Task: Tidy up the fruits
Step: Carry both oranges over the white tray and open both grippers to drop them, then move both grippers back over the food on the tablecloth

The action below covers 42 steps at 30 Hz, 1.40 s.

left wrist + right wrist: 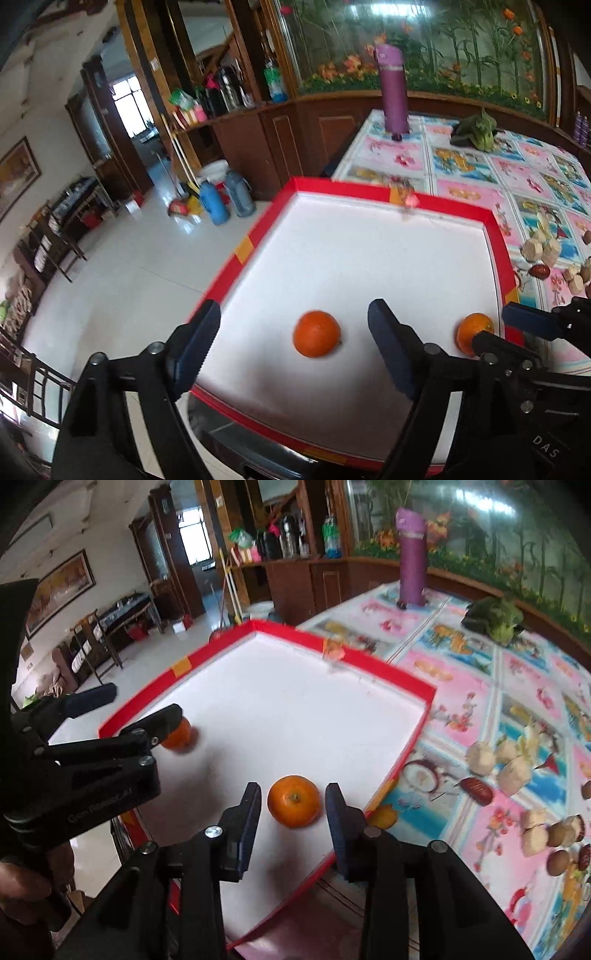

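Note:
A shallow white tray with a red rim (351, 188) (291, 630) lies at the table's left end. Two oranges rest on its floor. In the left wrist view one orange (317, 333) sits between the spread fingers of my left gripper (295, 317), which is open and not touching it. The other orange (293, 801) (474, 332) lies near the tray's right rim between the fingers of my right gripper (293, 792) (493, 325), open with small gaps on both sides. The right wrist view shows the left gripper (144, 701) over the first orange (179, 734), partly hiding it.
A flowery tablecloth (480, 686) covers the table to the right of the tray. On it lie pale cakes (513, 771), red dates (478, 790) and nuts. A purple bottle (393, 92) and leafy greens (476, 131) stand at the far end. Left of the tray the table ends above the floor (129, 266).

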Motion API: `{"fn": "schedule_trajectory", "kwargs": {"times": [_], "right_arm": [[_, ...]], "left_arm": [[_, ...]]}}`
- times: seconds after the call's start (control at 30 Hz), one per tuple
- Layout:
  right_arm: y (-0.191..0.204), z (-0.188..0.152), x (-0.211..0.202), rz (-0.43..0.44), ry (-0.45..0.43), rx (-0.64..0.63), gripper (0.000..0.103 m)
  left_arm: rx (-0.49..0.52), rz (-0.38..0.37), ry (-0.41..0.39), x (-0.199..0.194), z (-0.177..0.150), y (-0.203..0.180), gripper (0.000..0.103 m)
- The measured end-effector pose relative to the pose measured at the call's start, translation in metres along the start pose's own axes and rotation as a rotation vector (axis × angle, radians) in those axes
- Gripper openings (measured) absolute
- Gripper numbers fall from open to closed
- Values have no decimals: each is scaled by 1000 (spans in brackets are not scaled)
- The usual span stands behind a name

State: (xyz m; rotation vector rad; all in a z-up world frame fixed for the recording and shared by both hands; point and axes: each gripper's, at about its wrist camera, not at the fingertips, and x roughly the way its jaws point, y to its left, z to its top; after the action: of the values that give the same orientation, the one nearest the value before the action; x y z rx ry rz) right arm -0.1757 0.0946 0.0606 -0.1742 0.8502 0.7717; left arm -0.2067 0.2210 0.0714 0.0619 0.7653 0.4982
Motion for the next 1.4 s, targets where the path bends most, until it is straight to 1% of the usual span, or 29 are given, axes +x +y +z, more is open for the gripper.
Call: {"fn": "schedule_trajectory", "kwargs": {"times": [0.1, 0.2, 0.4, 0.5, 0.67, 0.9, 1.03, 1.17, 1.3, 1.37, 1.4], "right_arm": [[-10, 3, -17, -23, -64, 10, 40], [-23, 7, -27, -34, -99, 32, 41], [-55, 7, -54, -70, -158, 93, 43], [-72, 0, -69, -95, -178, 127, 43], [-116, -18, -92, -165, -201, 212, 43], [-173, -46, -120, -274, -211, 304, 44], [-208, -70, -131, -335, -190, 372, 44], [-230, -88, -137, -377, -176, 418, 44], [-242, -96, -137, -392, -156, 431, 44], [-245, -99, -135, -391, -140, 430, 44], [-249, -100, -132, -386, -133, 433, 44]], "left_arm": [[1, -2, -31, -11, 8, -2, 85], [8, -13, -54, -21, 15, -9, 85], [55, -42, -86, -35, 26, -36, 86], [86, -62, -97, -40, 31, -54, 86], [155, -93, -110, -46, 37, -89, 86], [250, -145, -105, -47, 40, -140, 86], [311, -167, -90, -43, 36, -168, 86], [361, -185, -81, -40, 33, -191, 86], [396, -198, -68, -34, 31, -208, 86], [416, -212, -45, -27, 28, -218, 86], [428, -235, -26, -23, 25, -224, 86]]}}
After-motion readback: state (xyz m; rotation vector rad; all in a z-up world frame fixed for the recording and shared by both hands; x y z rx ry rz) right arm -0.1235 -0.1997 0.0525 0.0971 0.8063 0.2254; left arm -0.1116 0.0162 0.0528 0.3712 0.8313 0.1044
